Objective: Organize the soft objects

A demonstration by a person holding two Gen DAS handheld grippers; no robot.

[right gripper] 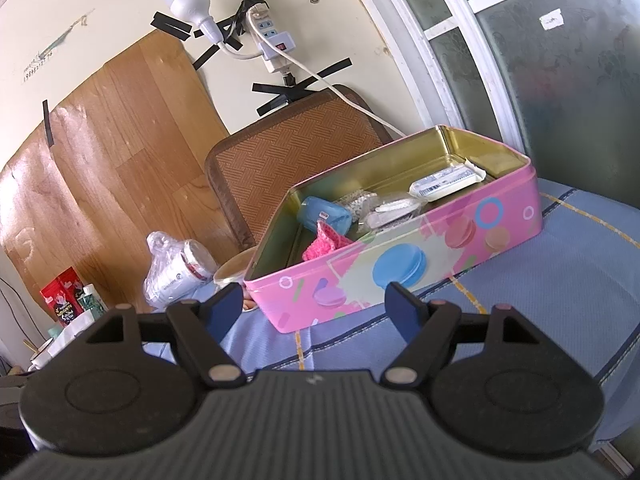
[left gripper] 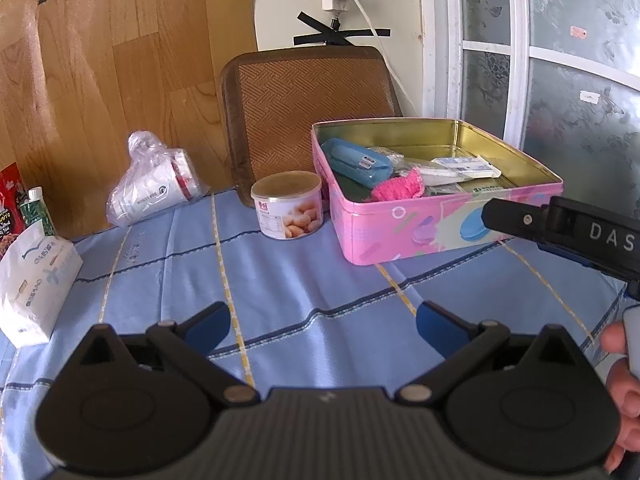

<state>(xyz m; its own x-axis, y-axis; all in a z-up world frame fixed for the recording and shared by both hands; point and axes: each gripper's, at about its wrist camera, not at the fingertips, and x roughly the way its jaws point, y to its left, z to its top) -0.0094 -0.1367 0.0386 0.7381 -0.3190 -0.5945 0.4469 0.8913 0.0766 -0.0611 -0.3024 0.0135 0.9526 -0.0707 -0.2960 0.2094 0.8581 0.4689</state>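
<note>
Both tongs empty and spread wide. Left tongs [left gripper: 322, 322] hover over bare blue cloth on the tabletop [left gripper: 280, 280], well short of the pink tin [left gripper: 400, 236]. Right tongs [right gripper: 314, 306] sit just in front of the tin's near wall, tilted, aimed over the rim.

Where the soft stuff is: already in the tin. Pink knitted piece [left gripper: 398, 188] lies against the near wall, beside a blue case [left gripper: 356, 162]; clear packets and a white wrapped pack [left gripper: 466, 166] further back.

Step, my read: between picks, or near done. Nothing pinched, nothing soft loose on open cloth in front of either tool. Candidates left outside: bagged cups [left gripper: 154, 184] and tissue pack [left gripper: 34, 284] at the left edge. If those count, next move is the left tongs swinging left to the tissue pack, spread as they are, closing on its short side; it'll squash, so a light pinch. The bag is slippery, so grab a fold of plastic, not the cups.

View differences:
- Left wrist: shows the nut can [left gripper: 287, 206] whole, just beside the tin; the tissue pack; the right tool's body in front of the tin; a hand [left gripper: 622, 396] at the edge.
- Right wrist: can mostly hidden behind the tin, tissue pack barely visible. Better look down into the tin, plus the light bulb [right gripper: 188, 2] and power strip [right gripper: 272, 46] on the wall.
</note>
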